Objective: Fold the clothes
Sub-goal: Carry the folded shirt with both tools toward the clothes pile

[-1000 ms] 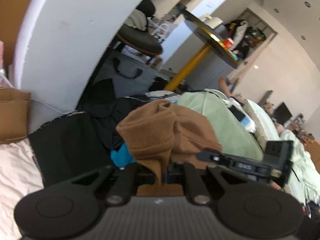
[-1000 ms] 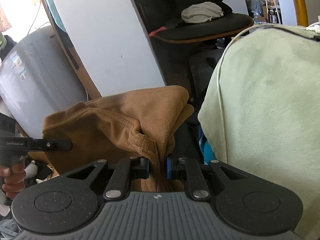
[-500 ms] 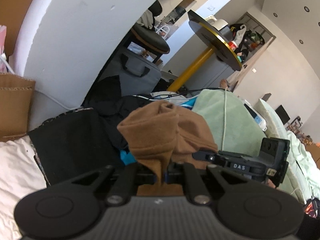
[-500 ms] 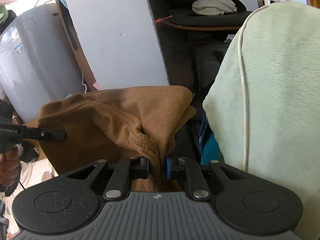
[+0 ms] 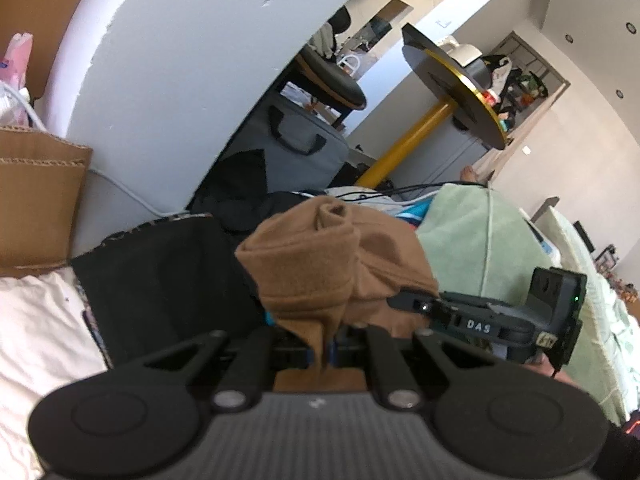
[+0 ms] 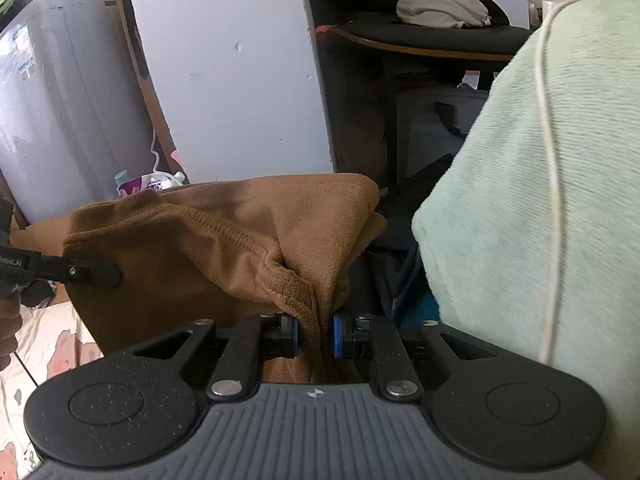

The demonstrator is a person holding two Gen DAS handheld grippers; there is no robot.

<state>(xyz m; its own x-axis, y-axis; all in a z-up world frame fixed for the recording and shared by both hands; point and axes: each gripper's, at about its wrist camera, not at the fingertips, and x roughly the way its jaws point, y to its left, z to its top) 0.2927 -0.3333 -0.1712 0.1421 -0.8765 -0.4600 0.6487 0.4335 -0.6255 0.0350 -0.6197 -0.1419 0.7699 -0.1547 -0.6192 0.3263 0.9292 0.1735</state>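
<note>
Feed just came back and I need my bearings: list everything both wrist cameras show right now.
brown garment: 1, brown, hanging bunched between both grippers
green blanket: 1, pale green, right of the garment
black clothes: pile, black, left of the garment in the left view
white panel: 1, white, upright behind
round table: 1, dark top, yellow post, background
black chair: 1, black, behind, a grey cloth on it
cardboard: 1, brown, far left
left gripper: shut on the brown garment
right gripper: shut on the brown garment
hand: 1, at the left gripper's handle
</note>
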